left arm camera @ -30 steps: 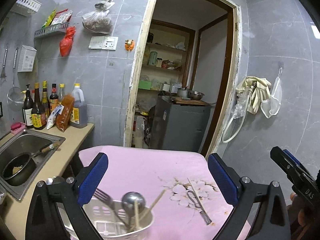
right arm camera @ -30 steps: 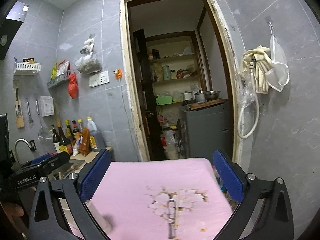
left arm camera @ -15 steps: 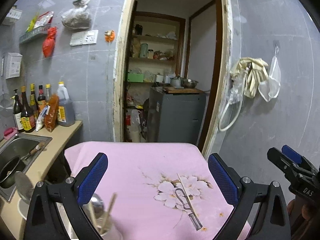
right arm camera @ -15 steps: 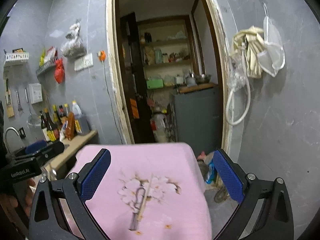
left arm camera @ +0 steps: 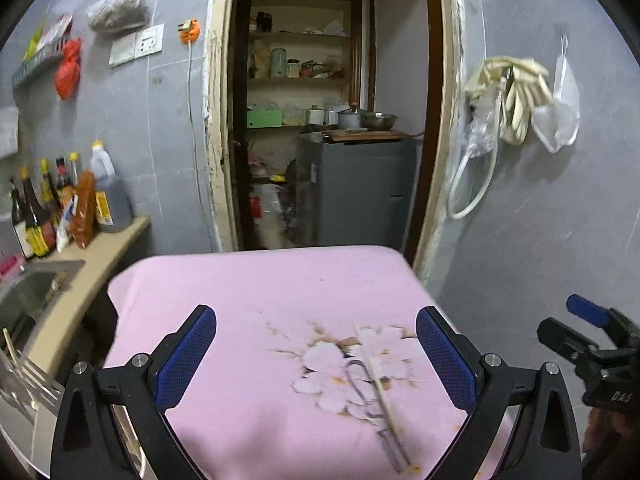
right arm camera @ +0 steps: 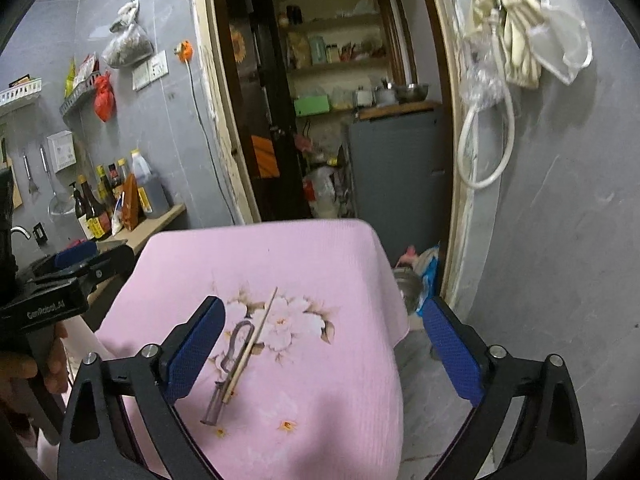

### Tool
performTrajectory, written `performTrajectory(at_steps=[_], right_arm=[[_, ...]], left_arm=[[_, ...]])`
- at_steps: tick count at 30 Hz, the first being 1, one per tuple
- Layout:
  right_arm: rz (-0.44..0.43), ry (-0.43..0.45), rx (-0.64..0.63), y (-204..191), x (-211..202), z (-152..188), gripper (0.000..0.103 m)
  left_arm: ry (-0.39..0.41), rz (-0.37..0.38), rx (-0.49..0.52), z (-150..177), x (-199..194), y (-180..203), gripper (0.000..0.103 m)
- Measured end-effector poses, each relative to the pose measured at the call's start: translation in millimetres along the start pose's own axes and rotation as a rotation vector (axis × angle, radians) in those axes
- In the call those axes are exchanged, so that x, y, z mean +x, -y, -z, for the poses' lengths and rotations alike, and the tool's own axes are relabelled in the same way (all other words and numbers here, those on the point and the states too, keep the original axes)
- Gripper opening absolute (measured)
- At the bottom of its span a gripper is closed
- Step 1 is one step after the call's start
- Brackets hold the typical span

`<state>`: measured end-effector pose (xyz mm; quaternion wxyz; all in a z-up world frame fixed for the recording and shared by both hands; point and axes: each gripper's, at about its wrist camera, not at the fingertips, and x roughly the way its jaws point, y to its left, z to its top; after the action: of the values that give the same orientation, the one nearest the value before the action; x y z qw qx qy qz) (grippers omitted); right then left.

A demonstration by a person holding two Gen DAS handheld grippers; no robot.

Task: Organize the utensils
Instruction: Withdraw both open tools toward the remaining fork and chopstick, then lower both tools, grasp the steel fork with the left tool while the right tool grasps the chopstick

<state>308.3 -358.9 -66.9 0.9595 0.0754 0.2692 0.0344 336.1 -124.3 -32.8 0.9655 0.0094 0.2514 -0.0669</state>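
A wooden chopstick (left arm camera: 379,392) (right arm camera: 251,347) lies across a metal peeler (left arm camera: 374,412) (right arm camera: 228,364) on the flower print of the pink tablecloth (left arm camera: 256,292) (right arm camera: 312,264). My left gripper (left arm camera: 316,360) is open and empty above the cloth, with both utensils between its fingers. My right gripper (right arm camera: 324,348) is open and empty, with the utensils near its left finger (right arm camera: 196,350). A fork (left arm camera: 32,378) stands at the left wrist view's lower left edge; its holder is cut off. Each gripper shows in the other's view (left arm camera: 592,352) (right arm camera: 60,280).
A counter (left arm camera: 92,256) with sauce bottles (left arm camera: 60,204) and a sink (left arm camera: 24,300) lies left of the table. A doorway (left arm camera: 332,120) with a grey cabinet (left arm camera: 356,188) is behind. Gloves and a hose (left arm camera: 508,96) hang on the right wall. Bags (right arm camera: 420,276) sit on the floor by the table's right edge.
Both grippers moved right. The white utensil basket with ladle and chopsticks slid out of the left wrist view. The peeler and chopstick came nearer the middle of both views.
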Motion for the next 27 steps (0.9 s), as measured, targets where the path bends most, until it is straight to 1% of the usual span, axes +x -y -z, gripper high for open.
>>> performTrajectory(at_steps=[2, 5, 7, 11, 14, 15, 17, 19, 20, 21, 24, 25, 27], right_arm=[[-0.011, -0.018, 0.010, 2, 9, 2, 0.094], [-0.027, -0.032, 0.015, 3, 20, 6, 0.094], [-0.036, -0.036, 0.019, 4, 25, 10, 0.094], [-0.044, -0.038, 0.030, 4, 33, 13, 0.094], [-0.046, -0.035, 0.031, 6, 33, 13, 0.094], [-0.045, -0.035, 0.030, 6, 33, 13, 0.093], [-0.041, -0.040, 0.029, 7, 34, 13, 0.084], [-0.035, -0.048, 0.029, 9, 34, 14, 0.083], [-0.033, -0.053, 0.031, 11, 35, 15, 0.083], [-0.031, -0.057, 0.034, 12, 36, 15, 0.082], [-0.030, -0.073, 0.040, 15, 39, 17, 0.077], [-0.031, -0.077, 0.043, 16, 40, 18, 0.075], [-0.035, -0.087, 0.049, 19, 43, 20, 0.073]], left_arm=[[-0.004, -0.033, 0.017, -1, 6, 2, 0.101], [0.010, -0.058, 0.009, -3, 8, 0, 0.100], [0.025, -0.080, 0.022, -5, 6, 1, 0.099], [0.074, -0.088, 0.089, -12, 1, 12, 0.099], [0.081, -0.058, 0.104, -16, 2, 20, 0.098], [0.075, -0.044, 0.101, -17, 4, 22, 0.097], [0.057, -0.022, 0.096, -17, 10, 26, 0.092], [0.029, 0.007, 0.090, -15, 18, 29, 0.082], [0.018, 0.017, 0.088, -13, 20, 30, 0.081], [-0.002, 0.032, 0.082, -11, 25, 32, 0.078], [-0.054, 0.071, 0.057, -6, 37, 33, 0.068], [-0.080, 0.085, 0.039, -3, 43, 32, 0.064], [-0.140, 0.111, -0.003, 4, 56, 29, 0.061]])
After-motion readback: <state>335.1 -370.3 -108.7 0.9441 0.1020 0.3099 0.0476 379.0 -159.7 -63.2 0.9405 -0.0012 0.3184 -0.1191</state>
